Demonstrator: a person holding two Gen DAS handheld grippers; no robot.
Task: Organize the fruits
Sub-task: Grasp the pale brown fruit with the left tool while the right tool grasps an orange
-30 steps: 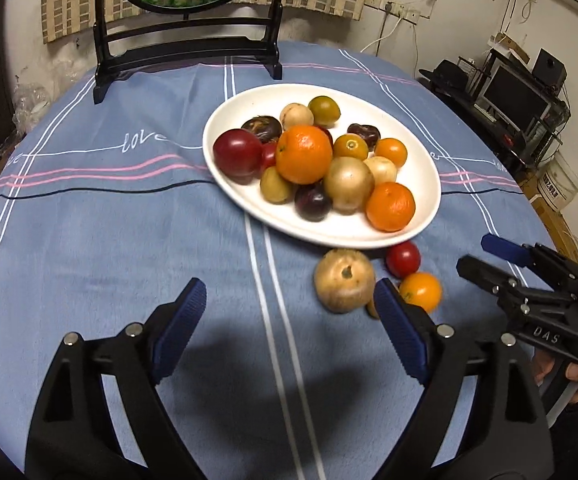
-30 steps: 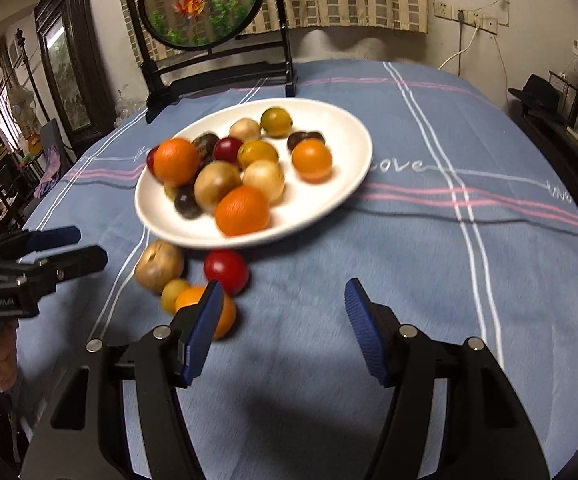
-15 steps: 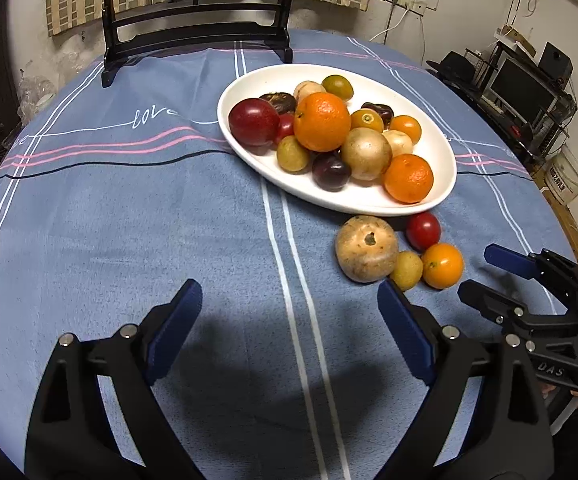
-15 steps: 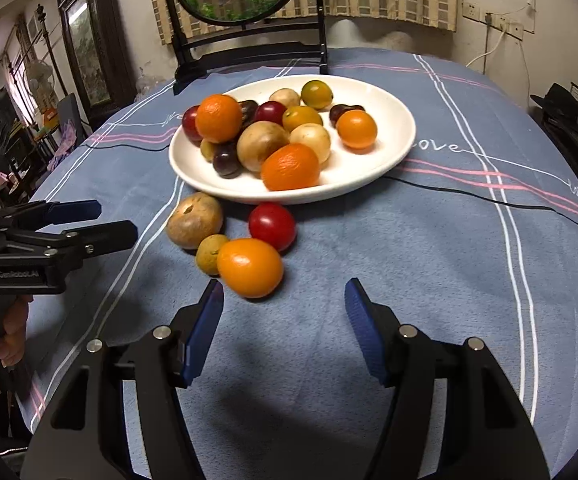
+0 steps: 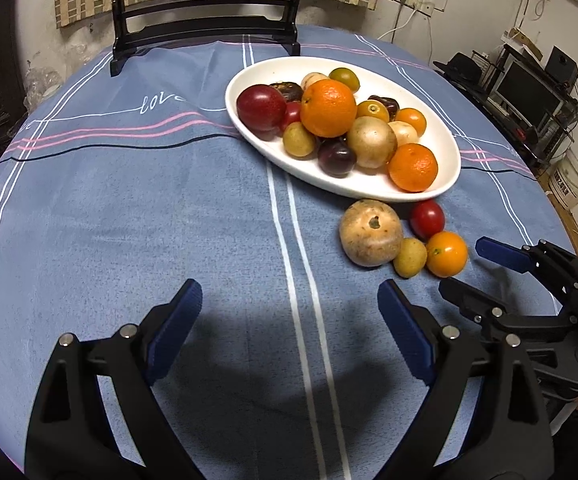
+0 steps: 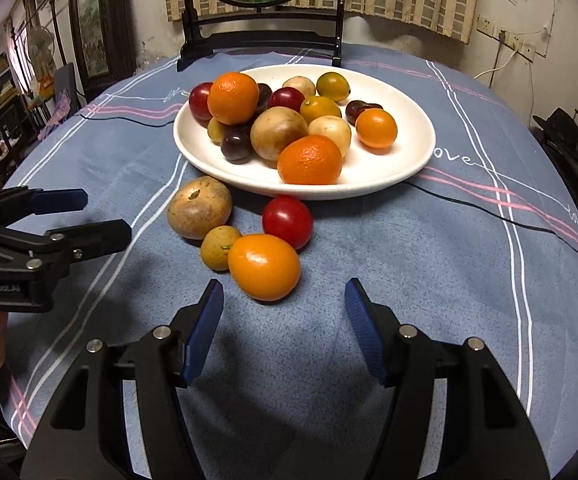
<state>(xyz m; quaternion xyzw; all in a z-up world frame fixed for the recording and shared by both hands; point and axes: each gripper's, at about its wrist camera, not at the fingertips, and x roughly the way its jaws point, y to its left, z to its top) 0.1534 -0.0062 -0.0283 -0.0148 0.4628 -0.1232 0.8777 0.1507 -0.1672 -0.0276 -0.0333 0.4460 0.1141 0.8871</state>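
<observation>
On blue tablecloth (image 6: 409, 264), four fruits left off white plate (image 6: 401, 168); small orange fruit (image 6: 264, 266) lined up before right gripper (image 6: 283, 322), fingers spread, nothing held; left gripper (image 5: 289, 324) likewise spread. Closing, lifting to plate judged next.

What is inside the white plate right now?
The white plate holds a pile of fruit: two oranges, a tan round fruit, dark plums, red and small orange ones. Whatever lies beneath the pile is covered.

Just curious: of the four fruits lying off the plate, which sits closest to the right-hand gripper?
The small orange fruit, directly before the open right gripper; the others lie farther back.
</observation>
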